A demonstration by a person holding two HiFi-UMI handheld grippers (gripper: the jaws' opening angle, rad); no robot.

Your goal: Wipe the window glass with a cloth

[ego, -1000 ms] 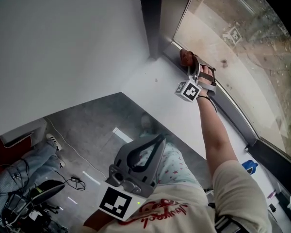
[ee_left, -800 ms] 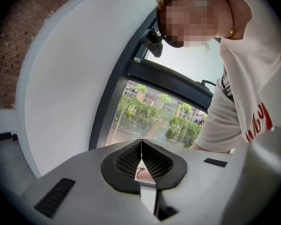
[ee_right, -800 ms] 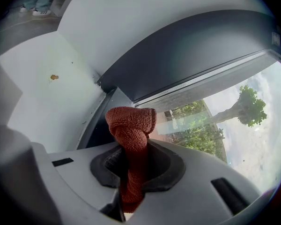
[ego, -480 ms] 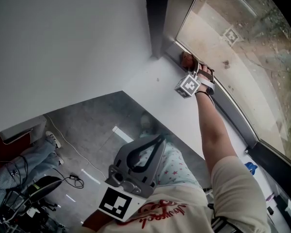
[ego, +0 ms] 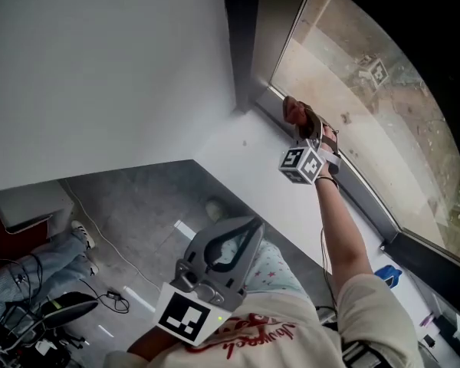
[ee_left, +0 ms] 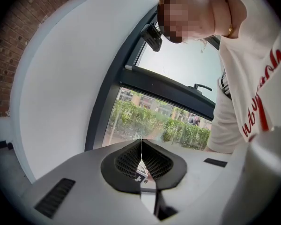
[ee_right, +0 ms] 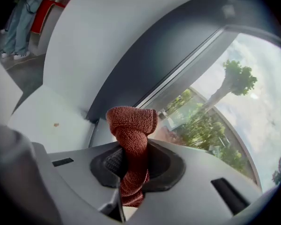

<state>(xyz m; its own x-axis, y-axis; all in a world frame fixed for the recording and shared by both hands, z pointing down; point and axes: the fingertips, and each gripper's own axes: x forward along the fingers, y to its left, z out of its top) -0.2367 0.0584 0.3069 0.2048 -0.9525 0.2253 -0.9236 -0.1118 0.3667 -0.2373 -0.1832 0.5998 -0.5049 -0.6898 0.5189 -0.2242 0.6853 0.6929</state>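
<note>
Cloth (ee_right: 131, 139), rust-red and ribbed, stands up between the jaws of the right gripper (ee_right: 131, 162), which pinch its lower part while its rolled top bulges above and past their tips. In the head view this cloth (ego: 294, 110) sits at the far end of the right gripper (ego: 305, 123), held out on a stretched arm at the lower left corner of the window glass (ego: 353, 90), just over the dark bottom frame (ego: 345, 176). Whether the cloth actually touches the glass cannot be told from these views. Below it runs the white sill (ego: 245, 140), and the dark upright of the frame (ego: 249, 37) stands just to its left.

The left gripper (ego: 253, 225) is held low, close against the person's white shirt (ego: 276, 336), well apart from the window. Its own view shows the left gripper's (ee_left: 141, 144) jaws pressed together along a thin seam, with nothing caught between them.
</note>
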